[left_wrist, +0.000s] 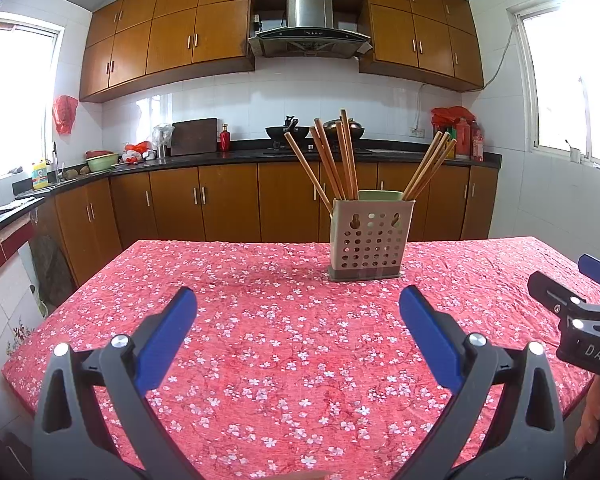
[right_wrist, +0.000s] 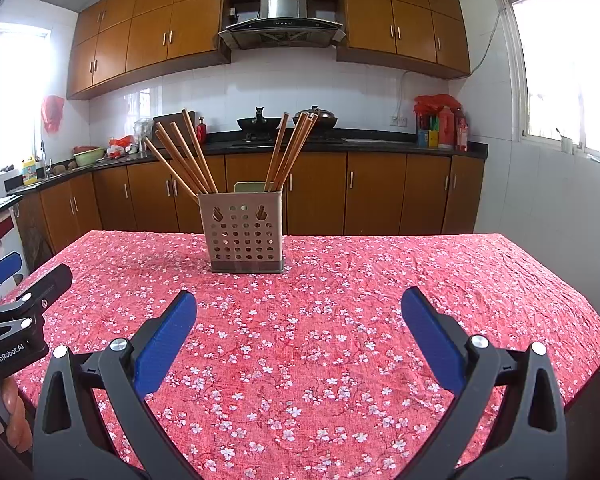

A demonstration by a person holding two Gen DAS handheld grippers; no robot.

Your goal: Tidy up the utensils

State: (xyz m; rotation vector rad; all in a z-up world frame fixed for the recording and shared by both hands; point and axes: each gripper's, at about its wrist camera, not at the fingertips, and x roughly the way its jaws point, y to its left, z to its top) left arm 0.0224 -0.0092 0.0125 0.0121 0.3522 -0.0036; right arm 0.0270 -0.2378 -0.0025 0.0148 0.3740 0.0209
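- The left tongs (left_wrist: 298, 300) are spread wide, their blue pads far apart with nothing between them, hovering over the near part of the tabletop (left_wrist: 260, 360).
- The right tongs (right_wrist: 299, 302) are spread just as wide and hold nothing (only flowered cloth shows between the pads).
- Each tool shows at the edge of the other's view: the right one at the far right of the left wrist view, the left one at the far left of the right wrist view, so they sit side by side and apart.
- A hand (right_wrist: 14, 416) grips the left tool's handle at the lower left of the right wrist view.
- The tabletop wears a red cloth with small white blossoms.
- Ahead of both tongs, toward the far edge, a beige perforated utensil holder (left_wrist: 366, 242) stands upright on a darker base.
- Wooden chopsticks (left_wrist: 332, 160) lean out of it in two bunches, one fanning left, one leaning right.
- Beyond lie a dark kitchen counter (left_wrist: 220, 156) and brown cabinets (left_wrist: 228, 200).
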